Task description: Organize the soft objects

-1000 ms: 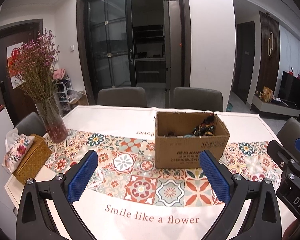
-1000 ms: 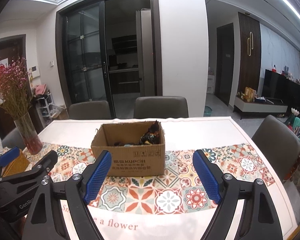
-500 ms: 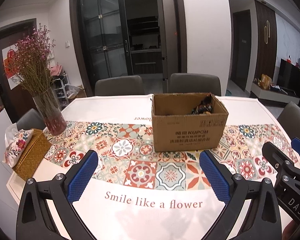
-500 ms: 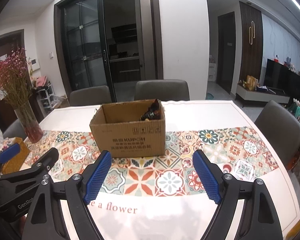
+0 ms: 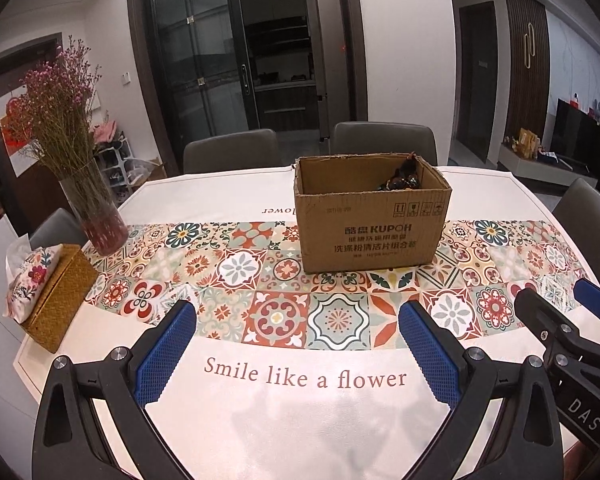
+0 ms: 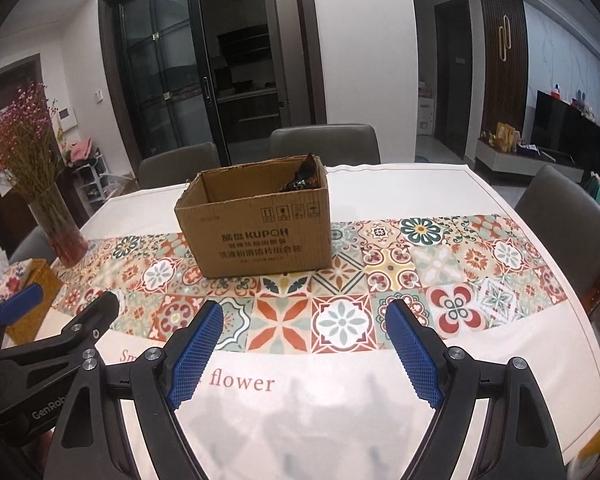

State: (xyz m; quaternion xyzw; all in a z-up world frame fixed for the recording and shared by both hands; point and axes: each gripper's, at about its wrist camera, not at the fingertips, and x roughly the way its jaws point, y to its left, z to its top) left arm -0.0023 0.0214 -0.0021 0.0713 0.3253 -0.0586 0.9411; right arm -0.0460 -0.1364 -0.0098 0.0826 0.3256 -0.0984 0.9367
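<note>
- Right tongs: blue-padded jaws spread wide above the desk, holding nothing.
- Cardboard box: open-topped, upright on the patterned runner; a dark soft object in its far right corner.
- Left tongs: at lower left.
- Flower vase: at far left.
</note>
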